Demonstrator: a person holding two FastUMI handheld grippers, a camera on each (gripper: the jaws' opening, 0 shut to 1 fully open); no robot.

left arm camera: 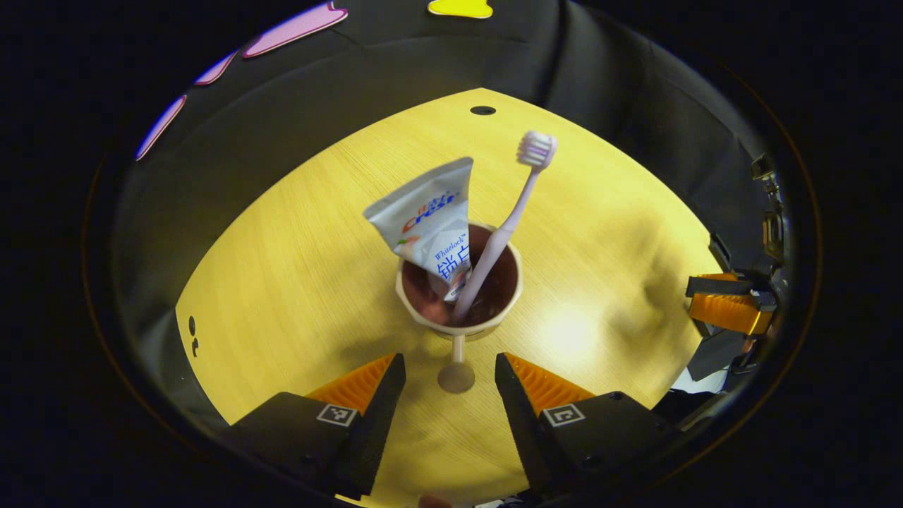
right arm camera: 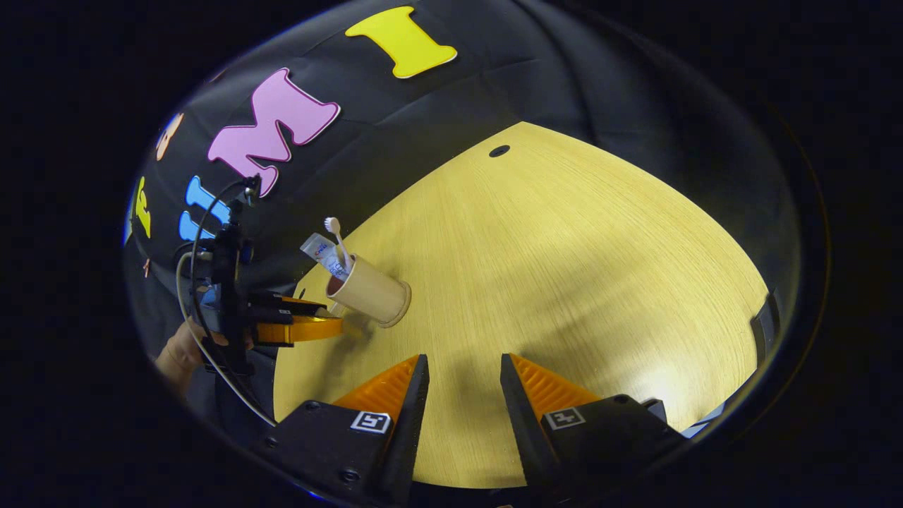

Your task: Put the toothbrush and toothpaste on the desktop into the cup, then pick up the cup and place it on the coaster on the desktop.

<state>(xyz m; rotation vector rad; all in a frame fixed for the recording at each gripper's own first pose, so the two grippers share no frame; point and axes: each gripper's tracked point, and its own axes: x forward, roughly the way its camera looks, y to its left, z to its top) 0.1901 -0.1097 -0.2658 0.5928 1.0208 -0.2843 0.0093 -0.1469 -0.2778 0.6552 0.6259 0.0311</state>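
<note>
Standing just beyond the released left claw [left arm camera: 450,374], cup [left arm camera: 458,310] with toothbrush [left arm camera: 502,233] and toothpaste [left arm camera: 430,219].

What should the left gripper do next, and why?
Probably ease forward and close on the cup. The toothbrush and toothpaste already stand inside it, and the left gripper is open right in front of it, touching nothing.
</note>
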